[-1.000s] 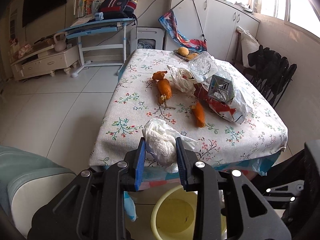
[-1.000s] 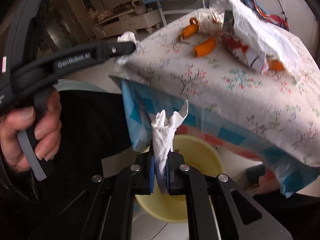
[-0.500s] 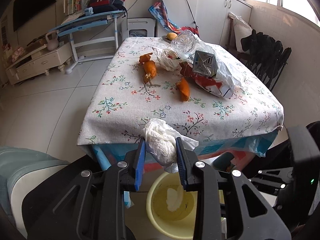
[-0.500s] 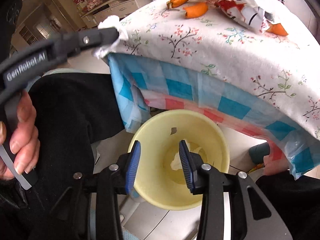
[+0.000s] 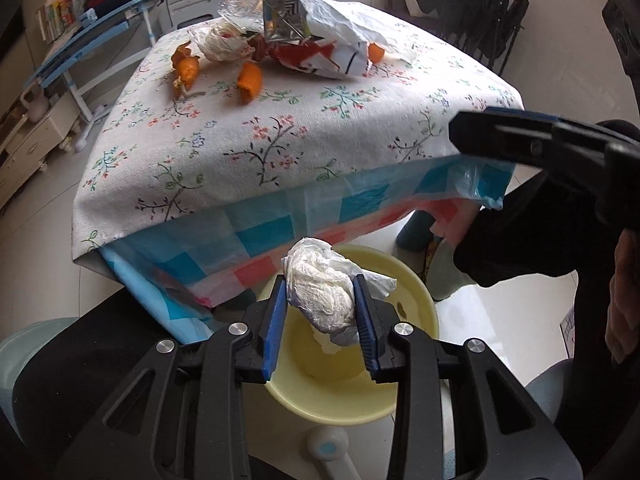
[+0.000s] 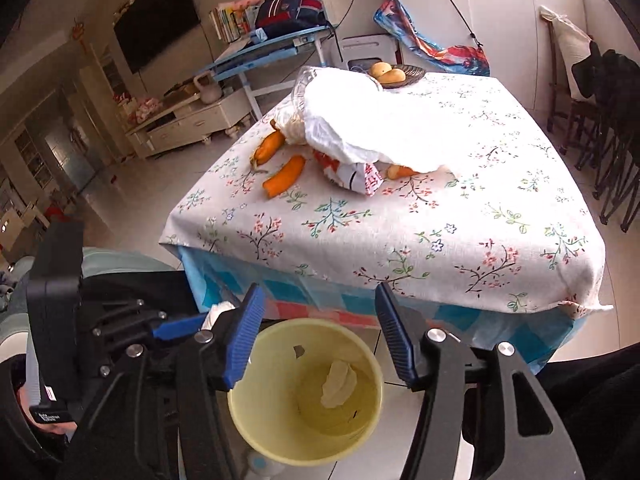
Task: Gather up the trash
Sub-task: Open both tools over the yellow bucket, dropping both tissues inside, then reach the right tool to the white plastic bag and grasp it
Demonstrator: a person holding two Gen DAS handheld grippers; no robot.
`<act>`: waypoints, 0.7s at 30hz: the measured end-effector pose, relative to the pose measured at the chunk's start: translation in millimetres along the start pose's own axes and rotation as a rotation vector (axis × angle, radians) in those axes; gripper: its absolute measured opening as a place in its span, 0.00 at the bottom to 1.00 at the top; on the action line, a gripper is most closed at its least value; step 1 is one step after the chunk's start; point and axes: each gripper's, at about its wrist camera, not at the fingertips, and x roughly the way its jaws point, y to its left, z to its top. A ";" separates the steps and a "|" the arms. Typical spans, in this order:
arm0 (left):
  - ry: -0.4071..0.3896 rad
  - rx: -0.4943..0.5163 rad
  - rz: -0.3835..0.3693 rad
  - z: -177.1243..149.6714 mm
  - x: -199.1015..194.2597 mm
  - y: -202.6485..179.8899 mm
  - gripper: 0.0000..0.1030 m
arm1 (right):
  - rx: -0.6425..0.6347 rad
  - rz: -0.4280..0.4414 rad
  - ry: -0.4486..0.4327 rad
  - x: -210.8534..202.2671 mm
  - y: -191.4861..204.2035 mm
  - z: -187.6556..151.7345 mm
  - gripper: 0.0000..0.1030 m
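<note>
Basically, status at this frame:

left gripper (image 5: 320, 318): clamped on the tissue wad (image 5: 322, 294), pads pressing both sides; jaws had just eased apart a little, wad not yet free.
right gripper (image 6: 320, 332): released, nothing between the fingers; jaws had just been opening.
tissue wad location: held above the yellow bin (image 5: 416, 280), which stood on the floor just in front of the table (image 5: 304, 128).
bin contents: one smaller tissue (image 6: 339, 384) already lay at the bottom.
handling, tissue: looked very light, soft, crushable; no breakage risk. Likely to cling to a pad rather than slip, so a wide release seemed wise. Any side grip across the bulk works.
handling, rest: orange peels (image 6: 285, 176) looked light, limp, a bit slick; pinch across the middle. Plastic bag (image 6: 360, 128) floppy; take a bunched fold.
left wrist view only: the grip on the wad, a foil carton and a clear bottle on the bag pile.
right wrist view only: bin bottom, fruit dish at the far table edge; wad showed only as a white scrap behind a finger.
</note>
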 end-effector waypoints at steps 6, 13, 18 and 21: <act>0.025 0.028 0.004 -6.6 -0.4 -8.5 0.57 | 0.013 0.000 -0.029 -11.8 -0.6 3.2 0.59; -0.005 0.007 0.010 -6.5 -7.7 -4.4 0.66 | -0.006 -0.006 -0.057 -14.6 2.5 4.4 0.63; -0.052 -0.042 0.020 -6.1 -15.8 4.4 0.70 | -0.016 -0.012 -0.072 -16.6 3.6 4.1 0.64; -0.114 -0.104 0.037 -4.0 -24.2 15.6 0.73 | -0.044 -0.019 -0.086 -17.8 8.0 7.2 0.66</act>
